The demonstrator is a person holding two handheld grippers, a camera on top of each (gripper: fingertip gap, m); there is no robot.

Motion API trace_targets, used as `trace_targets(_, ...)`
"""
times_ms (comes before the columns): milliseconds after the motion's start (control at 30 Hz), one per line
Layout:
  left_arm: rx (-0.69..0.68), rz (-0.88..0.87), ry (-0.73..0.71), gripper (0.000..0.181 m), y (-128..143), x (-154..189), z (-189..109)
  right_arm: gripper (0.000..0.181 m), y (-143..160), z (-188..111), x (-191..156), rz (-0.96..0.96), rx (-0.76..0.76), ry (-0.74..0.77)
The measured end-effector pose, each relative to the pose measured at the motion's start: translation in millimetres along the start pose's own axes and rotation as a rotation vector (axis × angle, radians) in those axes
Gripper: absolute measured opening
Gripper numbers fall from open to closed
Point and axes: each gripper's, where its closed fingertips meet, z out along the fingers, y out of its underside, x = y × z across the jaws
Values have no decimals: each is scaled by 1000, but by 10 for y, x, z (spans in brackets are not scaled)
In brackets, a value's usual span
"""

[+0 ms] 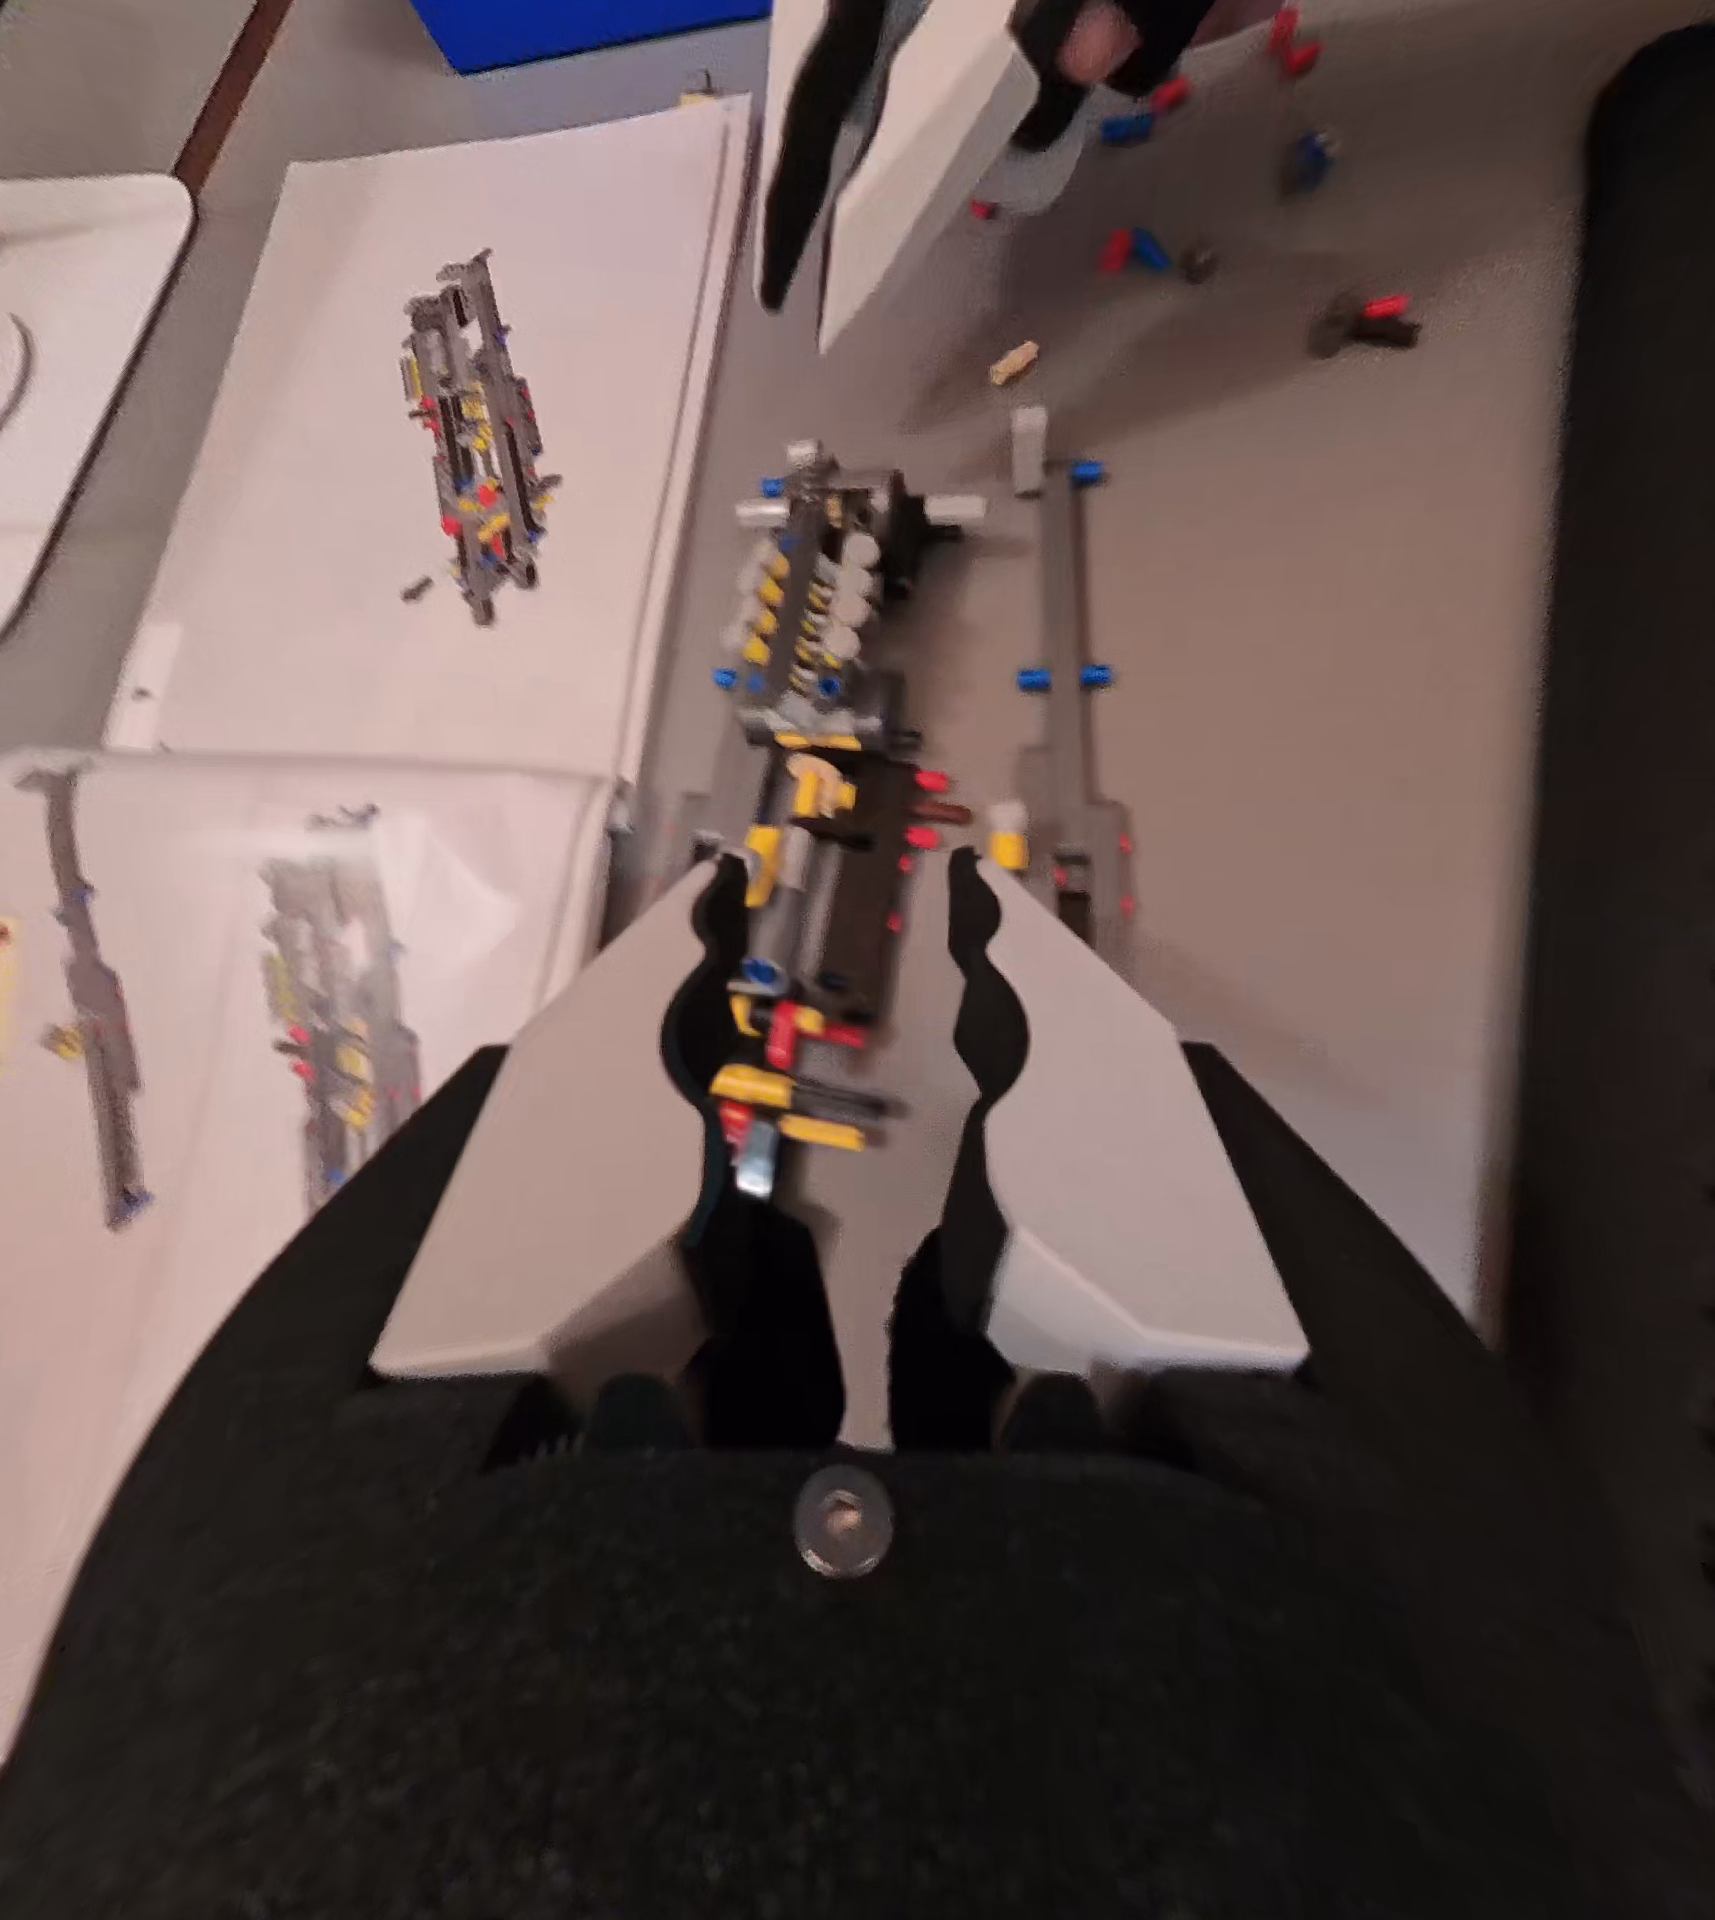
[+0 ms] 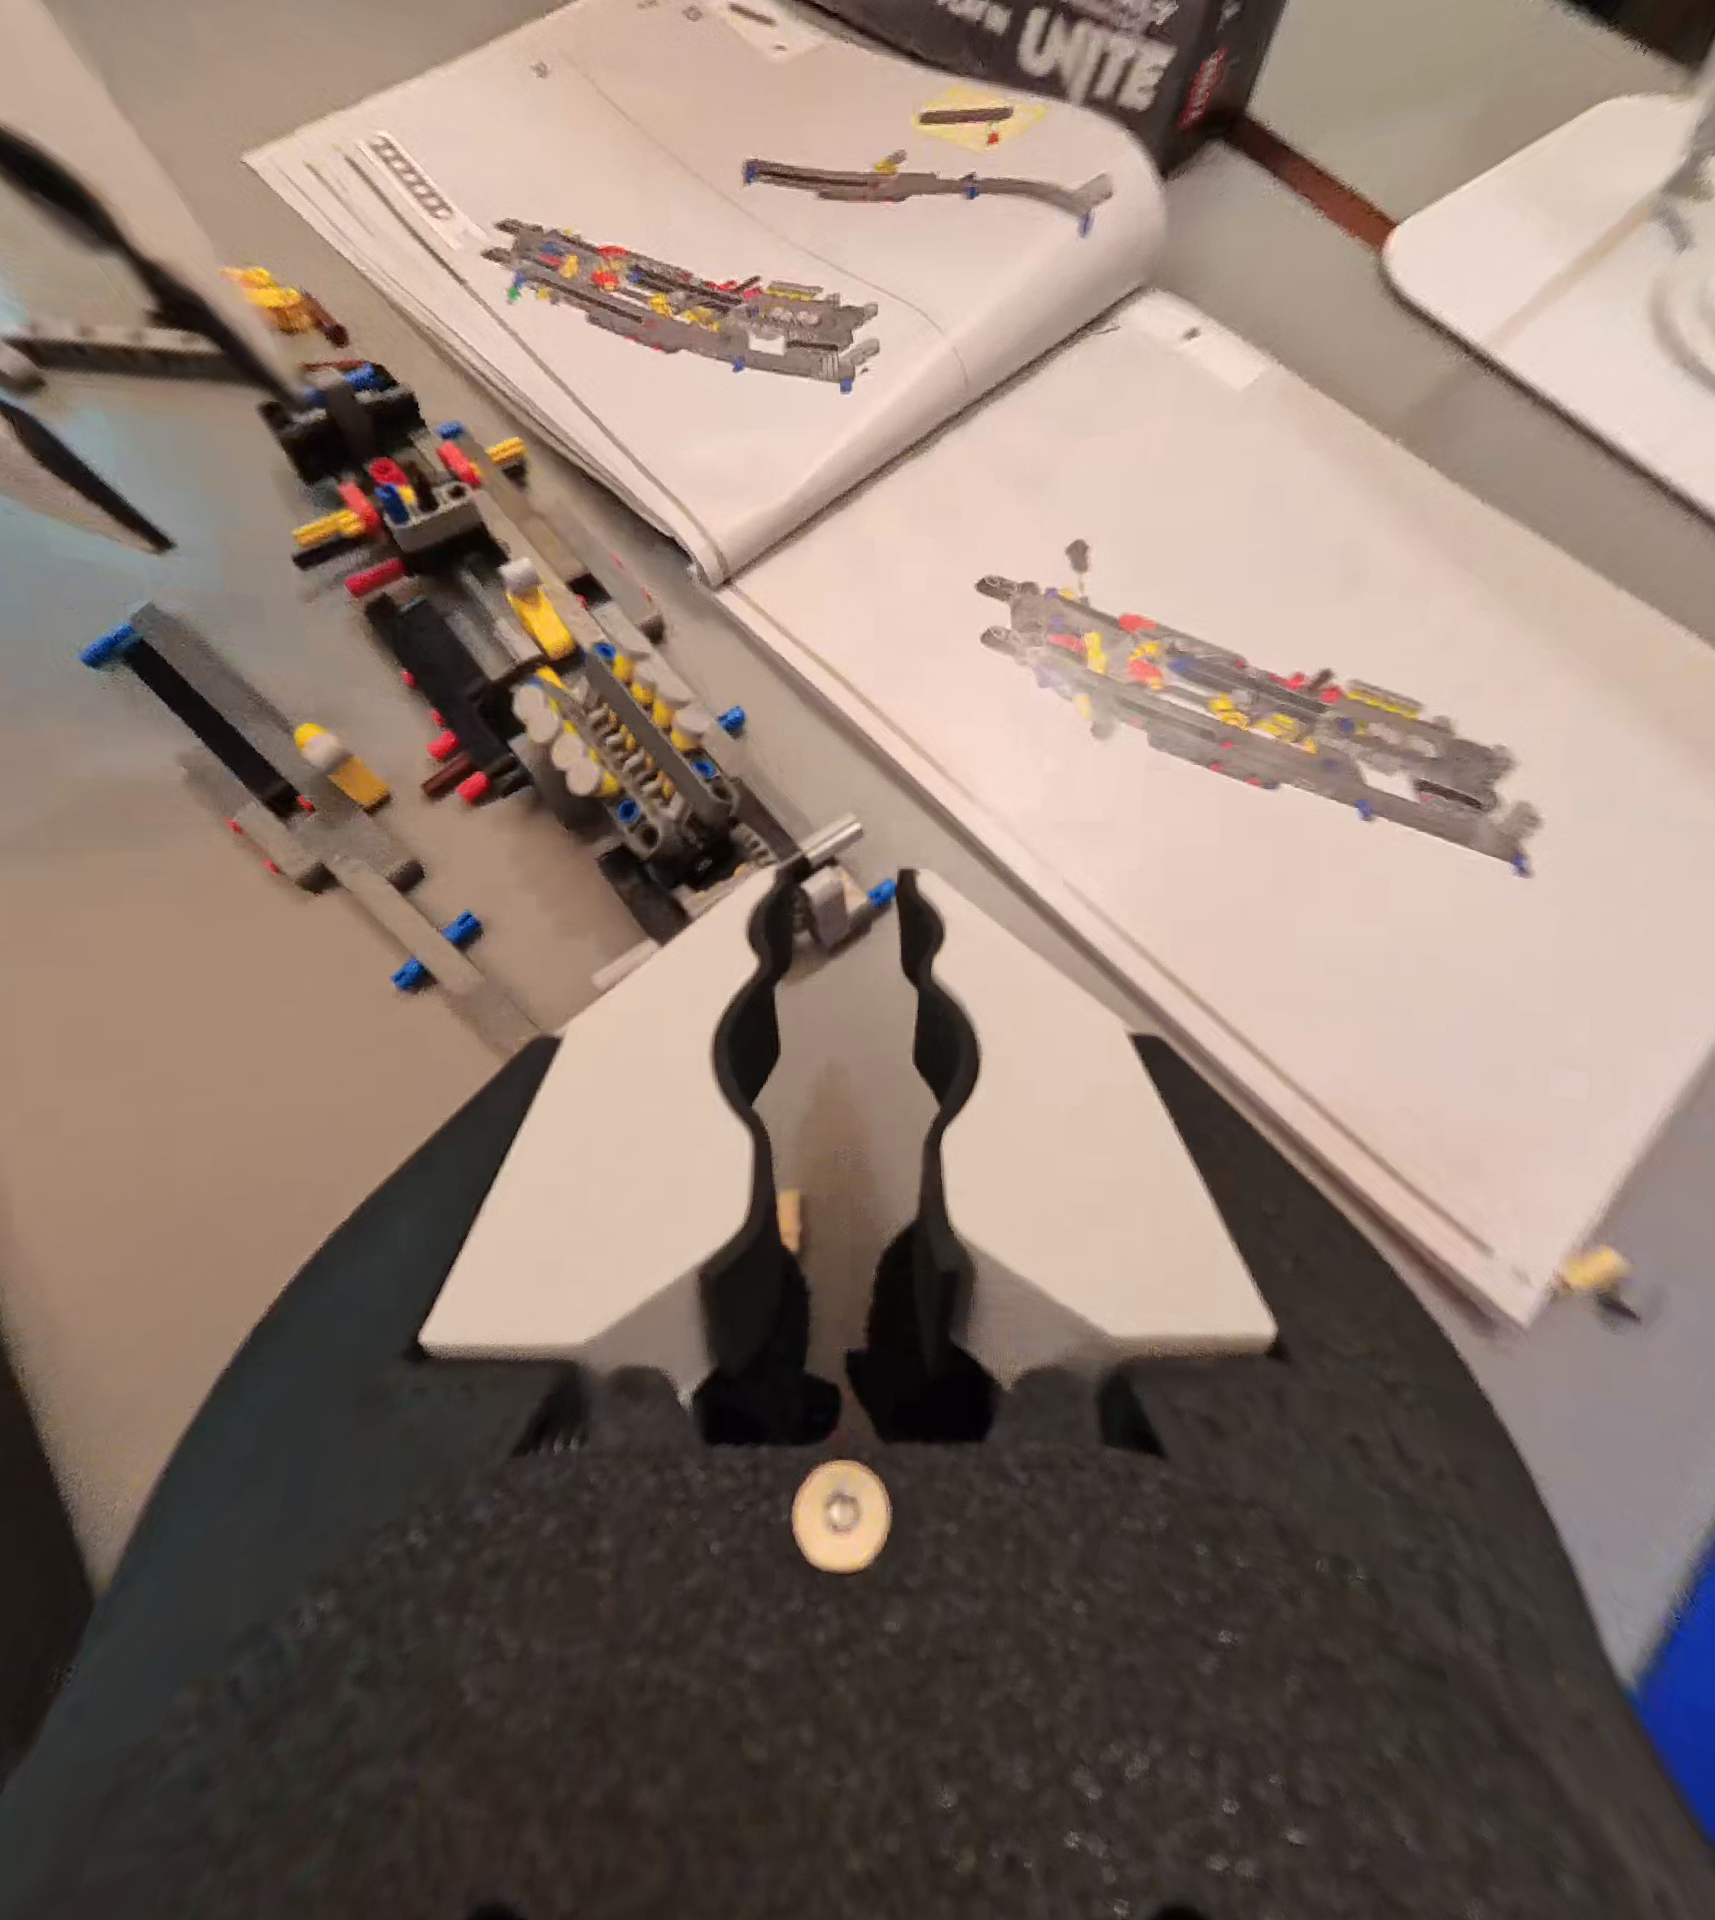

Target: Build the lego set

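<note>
Grey-and-black, the chassis (image 1: 832, 790) lies flat on the table (image 1: 1300, 831), its long axis running straight away from the left gripper (image 1: 837, 862), whose fingers stand apart astride its near end, clamped on nothing. The right gripper (image 2: 837, 883) meets the far end head-on, jaws parted, empty, tips just beside a grey connector (image 2: 827, 899). A loose side beam (image 1: 1066, 665) lies parallel, just beside the chassis. By my judgement the left is better placed to steady the build. Only the left view shows scattered pins (image 1: 1248, 208) beyond; only the right shows both manual (image 2: 1248, 779) pages plainly.
</note>
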Motion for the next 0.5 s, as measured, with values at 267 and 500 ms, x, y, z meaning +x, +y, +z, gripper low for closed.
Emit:
trace_targets(267,-105,36,224,61,76,-111,470,24,-13,89,-198,-196,40,-313)
trace_targets(500,-144,62,202,58,210,-120,636,12,-27,188,-108,-127,37,-343)
